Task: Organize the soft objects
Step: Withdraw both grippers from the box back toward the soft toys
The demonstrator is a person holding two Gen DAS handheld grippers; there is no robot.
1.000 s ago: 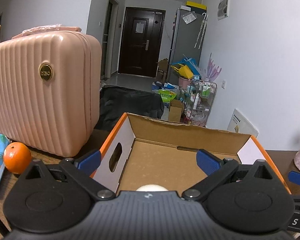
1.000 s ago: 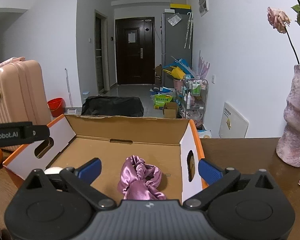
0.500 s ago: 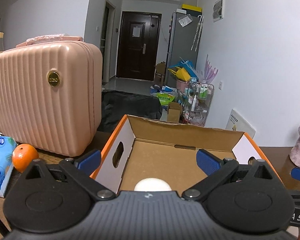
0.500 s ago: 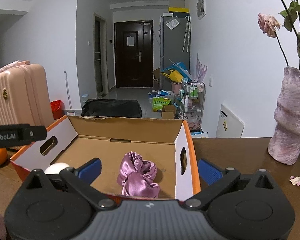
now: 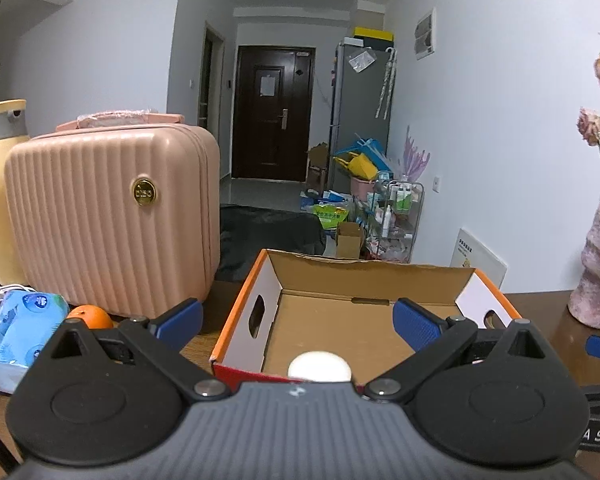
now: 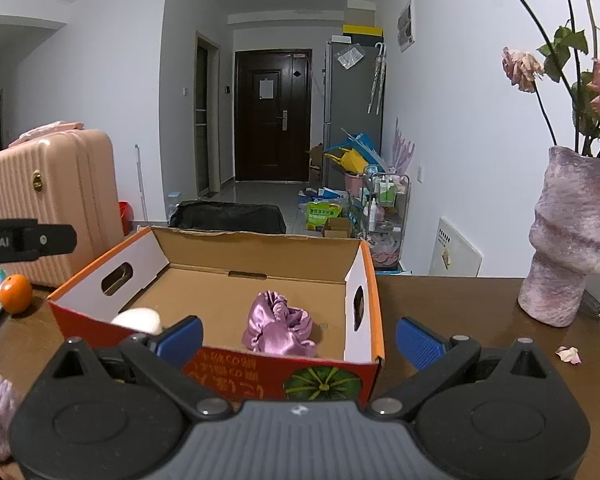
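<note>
both the left gripper (image 5: 296,322) and right gripper (image 6: 299,336) stand with jaws apart and empty; inside the cardboard box (image 6: 260,376), the purple satin scrunchie (image 6: 278,330) looks light, limp, slippery, best pinched at its bunched middle.

1. My left claw (image 5: 298,322) is level and faces forward, its blue-padded fingers (image 5: 180,319) spread wide with nothing between them.
2. My right claw (image 6: 299,338) is level too, fingers (image 6: 418,342) wide apart and empty.
3. The left claw's side shows at the right view's left edge.
</note>
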